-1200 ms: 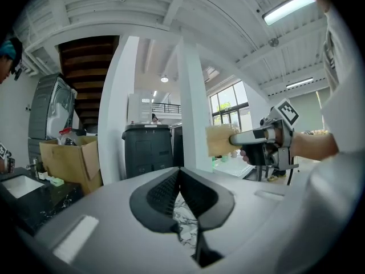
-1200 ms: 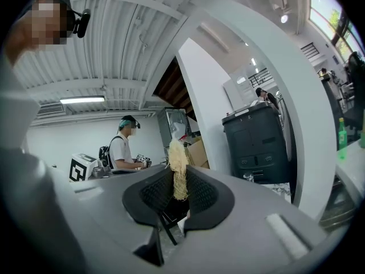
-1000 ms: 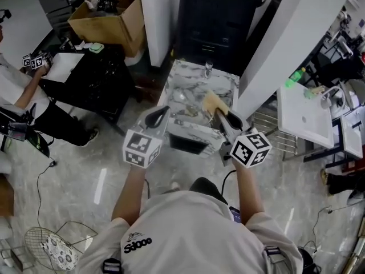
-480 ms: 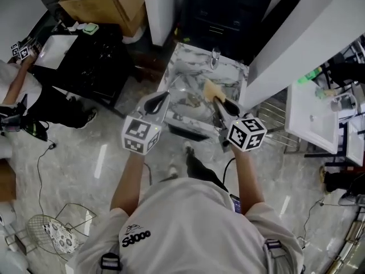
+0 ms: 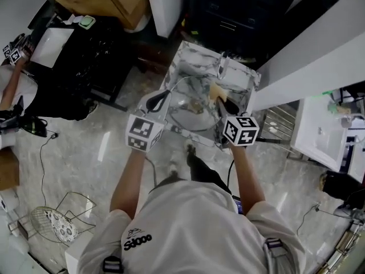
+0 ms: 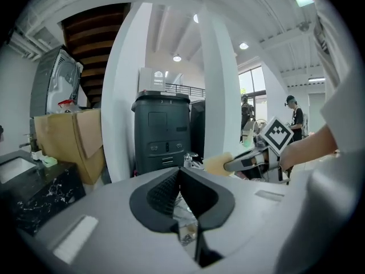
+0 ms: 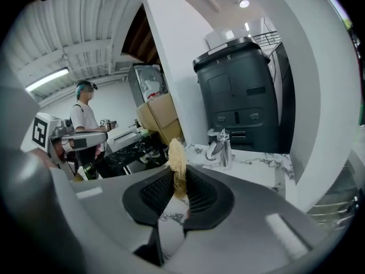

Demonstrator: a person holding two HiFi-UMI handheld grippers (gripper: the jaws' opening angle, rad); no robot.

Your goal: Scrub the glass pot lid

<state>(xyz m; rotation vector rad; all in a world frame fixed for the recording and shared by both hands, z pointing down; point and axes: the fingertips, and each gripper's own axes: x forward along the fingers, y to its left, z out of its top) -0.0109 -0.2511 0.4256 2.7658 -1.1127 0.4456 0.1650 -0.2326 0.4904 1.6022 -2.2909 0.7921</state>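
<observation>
**Q:** What's between the jaws?

**A:** My right gripper (image 7: pixel 178 176) is pinching the sponge (image 7: pixel 177 153) over the glass pot lid (image 5: pixel 191 104) in the marble sink (image 5: pixel 191 56) – the left gripper (image 6: pixel 179 173) is pressed together at the lid's rim.

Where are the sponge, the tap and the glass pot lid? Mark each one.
sponge (image 7: pixel 176 157), right gripper view, its frayed upper part.
tap (image 7: pixel 222 143), right gripper view, its chrome body.
glass pot lid (image 5: pixel 191 108), head view, the glass inside its rim.

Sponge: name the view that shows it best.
Right gripper view: the sponge stands close, edge-on, pinched in the right gripper. Head view shows a tan patch; left gripper view shows its flat face.
</observation>
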